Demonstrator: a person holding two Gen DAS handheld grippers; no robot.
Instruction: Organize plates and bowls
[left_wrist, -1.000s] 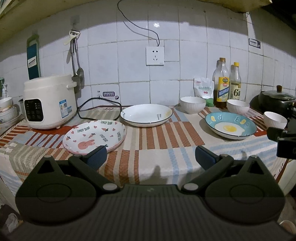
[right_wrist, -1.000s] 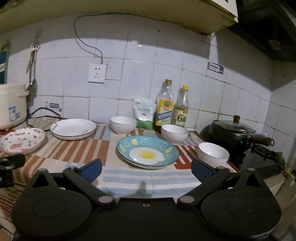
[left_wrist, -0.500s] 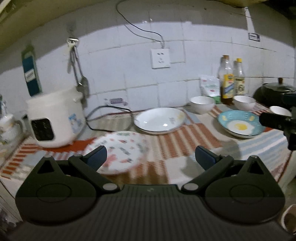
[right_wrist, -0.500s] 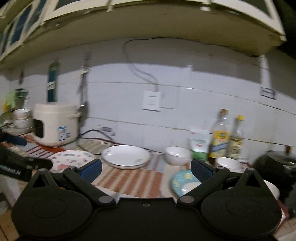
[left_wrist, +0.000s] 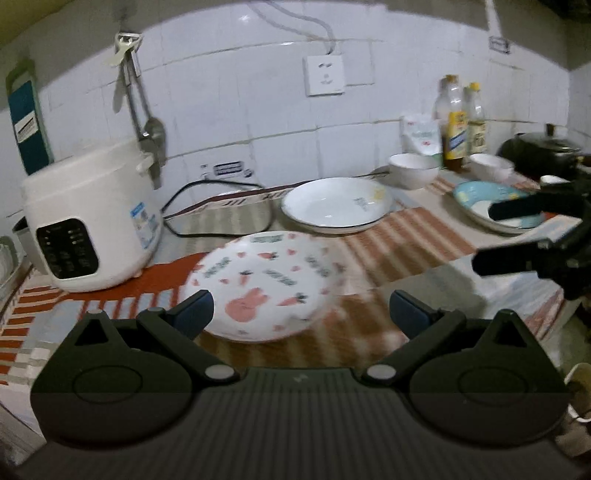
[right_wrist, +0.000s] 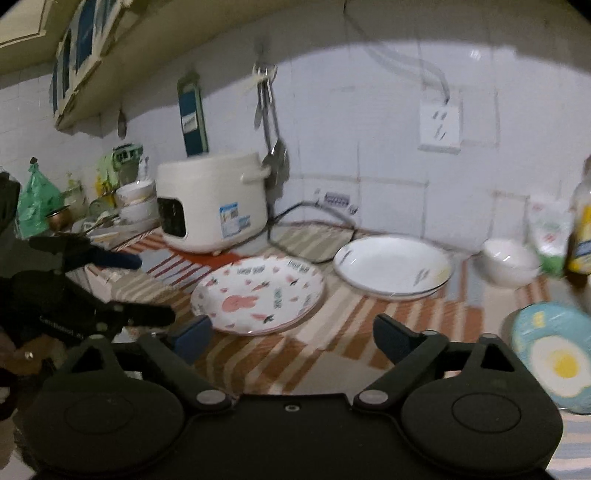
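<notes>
Black pot (left_wrist: 543, 155): left view only.

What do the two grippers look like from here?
Both match: the left gripper and right gripper have matte black bodies with ribbed tops, round housings either side, black link arms on silver pivot pins, and dark blue pads on the fingers. No cables or sleeves show.

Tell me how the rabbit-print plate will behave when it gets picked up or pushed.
The rabbit-print plate looks like glazed ceramic, so probably stiff, fragile and slick at the rim. It is wide and shallow, lying flat on the striped cloth, so it should not roll or tip; a push may drag or bunch the cloth. Gripped by one edge, it would likely hang heavy and tilt.
</notes>
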